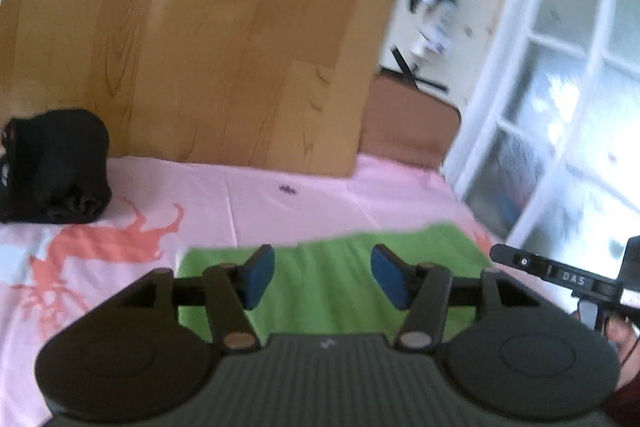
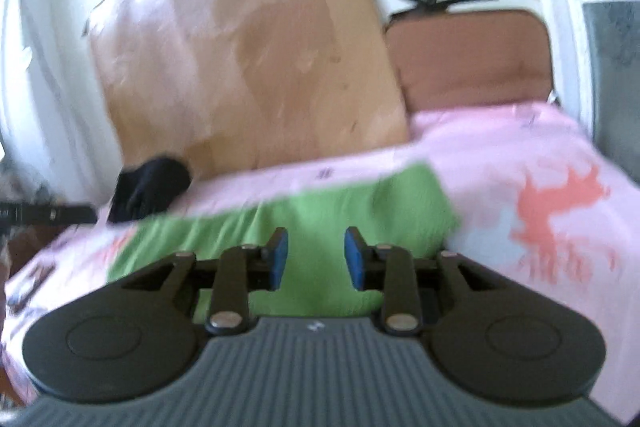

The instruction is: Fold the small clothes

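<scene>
Hovering over green cloth (image 1: pixel 332 279): left hand-held gripper (image 1: pixel 322 275) half-open, right hand-held gripper (image 2: pixel 316 258) narrower, both empty.

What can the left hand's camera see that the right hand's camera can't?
Only the left camera shows the glass door with its white frame, and the right tool's black arm poking in at the edge.

Only the right camera shows the whole brown headboard and the orange print on the right part of the pink sheet.

Both show the green cloth lying flat, the black clothes pile, the wooden board, and an open gripper with blue pads, holding nothing: left gripper, right gripper.
</scene>
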A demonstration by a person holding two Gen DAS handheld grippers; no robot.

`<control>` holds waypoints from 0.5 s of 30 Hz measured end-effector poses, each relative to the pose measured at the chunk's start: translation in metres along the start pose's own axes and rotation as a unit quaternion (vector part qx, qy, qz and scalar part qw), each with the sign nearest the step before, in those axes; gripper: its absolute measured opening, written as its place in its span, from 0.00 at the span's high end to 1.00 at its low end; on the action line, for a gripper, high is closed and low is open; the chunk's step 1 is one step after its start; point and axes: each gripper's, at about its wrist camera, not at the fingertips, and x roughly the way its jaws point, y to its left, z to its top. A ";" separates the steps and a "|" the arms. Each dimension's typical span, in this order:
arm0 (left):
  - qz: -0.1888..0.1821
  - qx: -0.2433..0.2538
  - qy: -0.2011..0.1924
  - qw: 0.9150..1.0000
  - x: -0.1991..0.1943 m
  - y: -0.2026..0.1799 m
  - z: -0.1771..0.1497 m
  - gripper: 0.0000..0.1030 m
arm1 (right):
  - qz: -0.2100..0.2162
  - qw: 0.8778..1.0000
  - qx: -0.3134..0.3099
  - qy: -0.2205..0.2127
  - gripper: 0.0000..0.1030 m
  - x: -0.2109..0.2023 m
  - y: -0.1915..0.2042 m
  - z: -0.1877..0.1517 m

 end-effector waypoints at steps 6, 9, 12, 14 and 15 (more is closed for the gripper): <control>0.062 -0.005 0.060 0.996 0.075 0.017 -0.015 0.57 | 0.061 0.997 0.051 0.019 0.65 0.065 0.006 0.032; 0.100 -0.031 0.082 0.991 0.081 0.052 -0.037 0.86 | -0.010 0.994 0.073 0.079 0.86 0.102 -0.020 0.013; 0.105 -0.049 0.085 0.990 0.068 0.064 -0.036 0.87 | 0.004 0.971 0.228 0.067 1.00 0.100 -0.099 -0.020; 0.098 -0.060 0.080 0.990 0.061 0.062 -0.031 0.72 | 0.010 0.957 0.287 0.047 1.00 0.085 -0.114 -0.028; 0.083 -0.067 0.066 0.992 0.059 0.057 -0.027 0.66 | -0.010 0.965 0.259 0.042 0.97 0.078 -0.105 -0.027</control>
